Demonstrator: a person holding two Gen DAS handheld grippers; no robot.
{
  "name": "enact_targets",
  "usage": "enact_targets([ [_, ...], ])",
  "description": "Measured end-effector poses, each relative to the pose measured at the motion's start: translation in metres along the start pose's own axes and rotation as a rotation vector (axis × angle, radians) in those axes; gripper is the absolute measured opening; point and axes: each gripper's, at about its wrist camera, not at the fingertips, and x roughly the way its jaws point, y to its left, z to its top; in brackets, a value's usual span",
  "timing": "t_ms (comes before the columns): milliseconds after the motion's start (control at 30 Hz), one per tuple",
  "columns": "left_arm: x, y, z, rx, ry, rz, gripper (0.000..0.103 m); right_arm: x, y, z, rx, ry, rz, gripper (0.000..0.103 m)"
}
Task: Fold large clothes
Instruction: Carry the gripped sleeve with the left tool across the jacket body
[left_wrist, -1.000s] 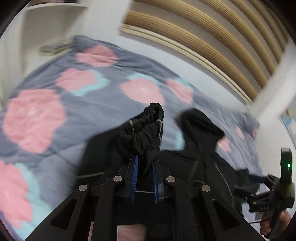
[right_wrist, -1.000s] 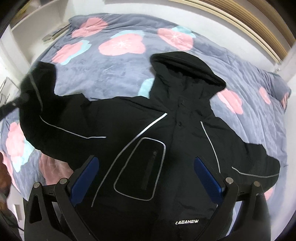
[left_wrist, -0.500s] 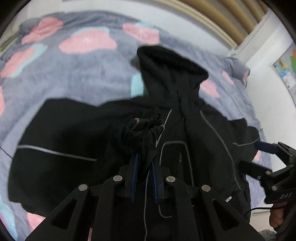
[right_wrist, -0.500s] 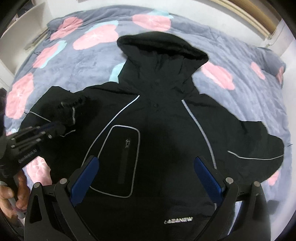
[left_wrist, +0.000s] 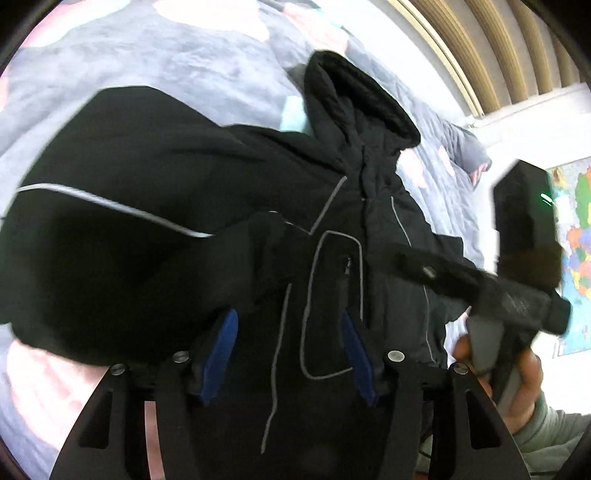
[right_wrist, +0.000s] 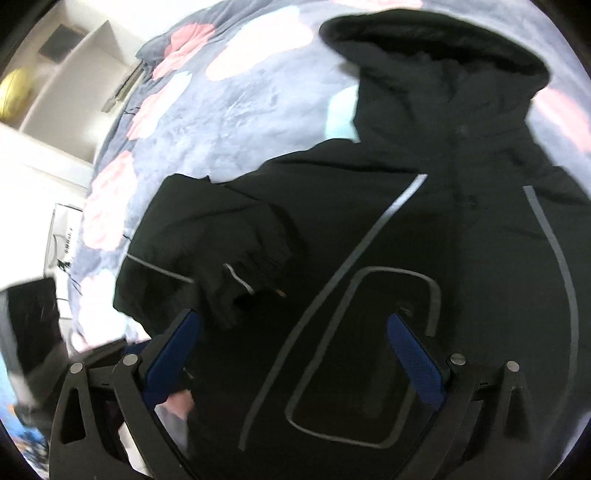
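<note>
A black hooded jacket (left_wrist: 155, 177) with grey piping lies face up on the bed, hood (left_wrist: 354, 96) pointing away. Its sleeve is folded across the chest, and the cuff (right_wrist: 243, 273) rests beside the outlined chest pocket (right_wrist: 369, 350). My left gripper (left_wrist: 288, 317) hovers low over the jacket front. Its jaws are opening, and the blue pads stand apart and press on nothing. The sleeve end (left_wrist: 266, 236) lies just ahead of them. My right gripper (right_wrist: 291, 319) is wide open over the pocket, holding nothing. It also shows blurred at the right of the left wrist view, held by a hand (left_wrist: 524, 380).
A grey blanket with pink flowers (left_wrist: 184, 55) covers the bed around the jacket. A slatted wooden headboard (left_wrist: 498, 55) and a wall map (left_wrist: 576, 240) stand beyond the bed. White shelves (right_wrist: 74, 74) are off the bed's far left corner.
The left gripper came down with the bunched sleeve cuff, laid it on the jacket front and opened off it. The right gripper also sank closer to the jacket, staying open.
</note>
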Motion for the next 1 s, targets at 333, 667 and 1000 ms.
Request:
enact_targets([
  [333,-0.053,0.022,0.01,-0.033,-0.132,0.071,0.06,0.081,0.012,0.022,0.107,0.162,0.128,0.069],
  [667,-0.061,0.017,0.019,0.028,-0.158,0.196,0.06,0.022,0.016,0.008,0.005,-0.031,0.178,0.042],
  [1000,-0.047,-0.031,0.033,0.145,-0.165,0.153,0.06,-0.09,-0.046,-0.009,-0.004,-0.218,-0.016,0.039],
])
